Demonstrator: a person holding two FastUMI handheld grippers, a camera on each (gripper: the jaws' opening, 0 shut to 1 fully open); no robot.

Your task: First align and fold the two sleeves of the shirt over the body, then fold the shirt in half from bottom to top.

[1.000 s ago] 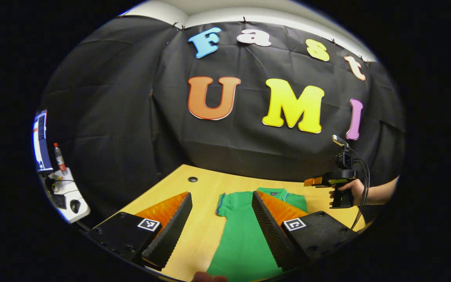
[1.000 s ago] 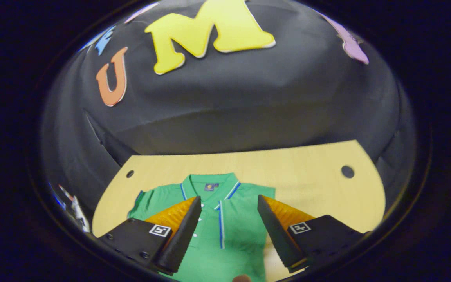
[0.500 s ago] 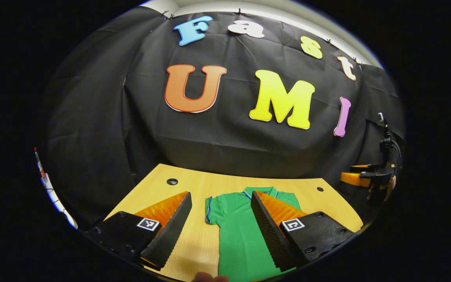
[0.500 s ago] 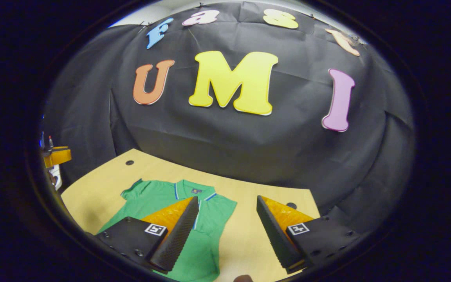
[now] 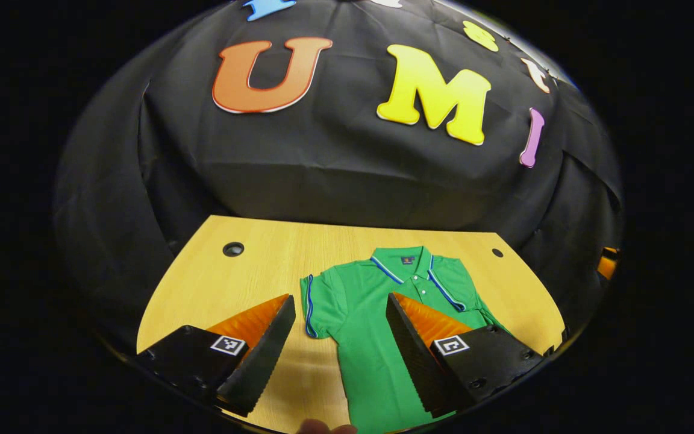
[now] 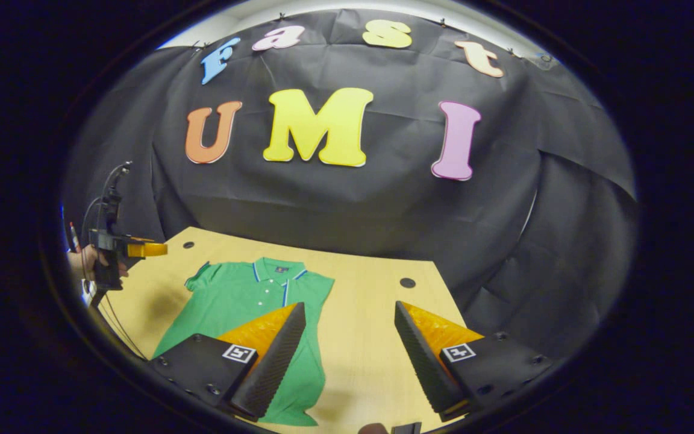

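Hovering above the wooden table [image 5: 250, 265], the left gripper [image 5: 338, 334] hangs with its jaws wide apart and nothing between them, and right ahead of its fingers lies the green polo shirt [image 5: 377, 313], spread flat and face up. The shirt's left sleeve [image 5: 317, 304] sits just beyond the gap between the fingertips, blue trim along its cuff. Over on the other side, the right gripper [image 6: 347, 355] is spread open too, empty, with the shirt [image 6: 244, 301] ahead and off to the side of its near finger, bare tabletop [image 6: 371, 313] straight in front. Farther off in the right gripper view, a hand [image 6: 85, 262] holds the left gripper above the table's edge. My read: the sleeve fold has not begun, and the sleeve on the right gripper's side looks tucked or hidden, hard to tell. To do it well, each claw should come down low on a cuff edge, pinch only the top layer, and carry it straight across so the trims line up. That knit looks soft and limp, smooth with few creases; the collar is ribbed and stiffer, the placket buttoned. The table is a pale, slick laminate with round cable holes.
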